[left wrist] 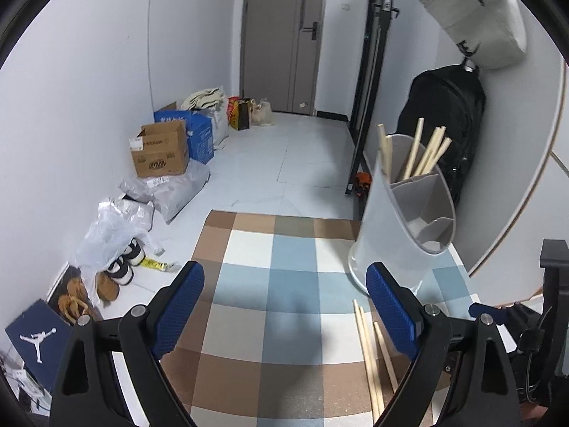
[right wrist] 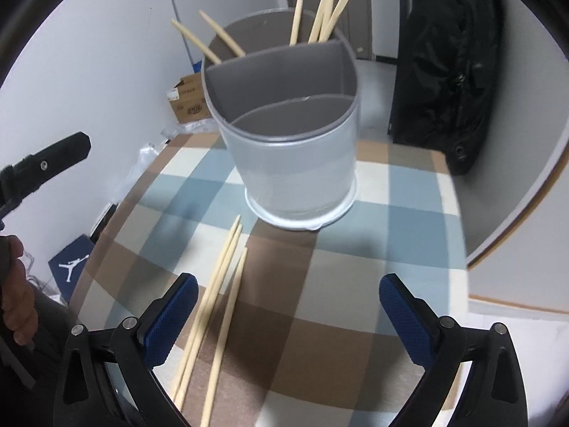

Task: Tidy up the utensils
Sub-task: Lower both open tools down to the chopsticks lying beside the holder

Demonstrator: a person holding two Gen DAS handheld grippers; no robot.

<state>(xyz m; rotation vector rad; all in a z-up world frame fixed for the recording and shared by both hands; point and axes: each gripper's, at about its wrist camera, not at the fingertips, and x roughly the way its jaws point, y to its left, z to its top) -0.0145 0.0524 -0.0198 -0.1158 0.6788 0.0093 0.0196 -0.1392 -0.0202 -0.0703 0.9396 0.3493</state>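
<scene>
At the far left of the right wrist view, the person's left hand [right wrist: 16,299] wraps the grip of the left gripper, whose dark body reaches in above it toward the table. In its own camera the left gripper [left wrist: 286,315] hangs level over the checked tablecloth [left wrist: 270,277], its blue-padded fingers [left wrist: 179,311] spread wide with nothing between them.

Just right of that, three loose chopsticks [right wrist: 217,316] lie on the cloth, roughly parallel, running from the table's near edge toward the holder; two lie touching side by side and the third sits slightly apart to their right. In the left wrist view the same chopsticks [left wrist: 373,356] lie beside the inner face of the right-hand finger.

The right gripper [right wrist: 288,316] points down at an angle toward the table, fingers [right wrist: 170,320] equally wide apart and holding nothing; the chopsticks pass just inside its left finger.

Beyond it stands the grey utensil holder [right wrist: 295,174], upright on the cloth and divided into three compartments. Its rear compartment holds several chopsticks [right wrist: 325,14] leaning against the rim; the front two look empty. To the right, a black backpack [right wrist: 448,71] leans by the wall.
</scene>
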